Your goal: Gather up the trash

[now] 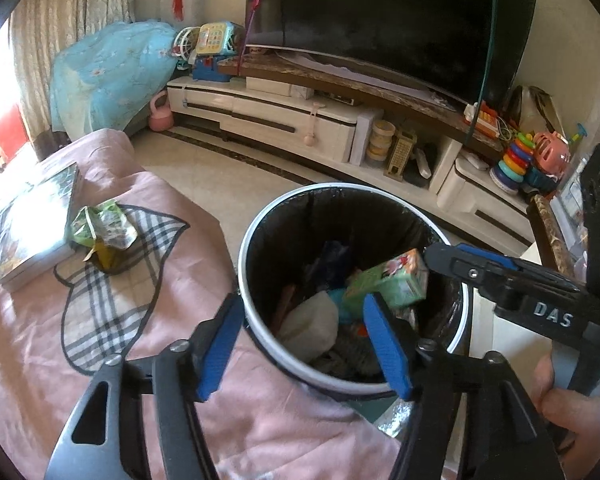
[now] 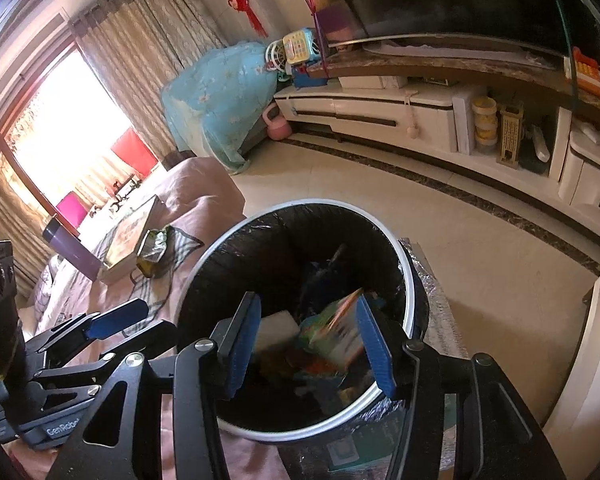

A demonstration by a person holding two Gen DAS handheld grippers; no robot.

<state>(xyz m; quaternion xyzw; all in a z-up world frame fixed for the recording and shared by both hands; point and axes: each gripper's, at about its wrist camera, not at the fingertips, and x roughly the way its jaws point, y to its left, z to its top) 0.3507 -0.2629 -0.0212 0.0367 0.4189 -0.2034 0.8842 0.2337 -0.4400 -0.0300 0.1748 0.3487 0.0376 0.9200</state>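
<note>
Here the right gripper (image 2: 308,344) hangs over the bin (image 1: 244,280) with its jaws spread, and a green carton (image 2: 336,332) shows between the pads, blurred, so it is probably dropping or has just landed on the heap inside; I cannot tell whether it touches either pad. In the left view the same carton (image 1: 392,284) lies at about 3 o'clock inside the bin, against the tip of the right gripper (image 1: 444,258). The left gripper (image 1: 300,344) also has its jaws spread and holds nothing, straddling the bin's near rim at 6 o'clock. One piece of trash looks left: a crumpled green wrapper (image 1: 104,236) on the pink cover (image 1: 180,240), at roughly 10 o'clock from the bin, touching the corner of a book (image 1: 32,224). To finish the drop well, lift the right gripper straight up with the jaws wide, so the pads do not drag the carton or snag the black liner (image 2: 260,240). For the wrapper, the left gripper is the nearer; come down from above, pinch the puffed middle of it, and stay clear of the book's edge and the loose cloth.
</note>
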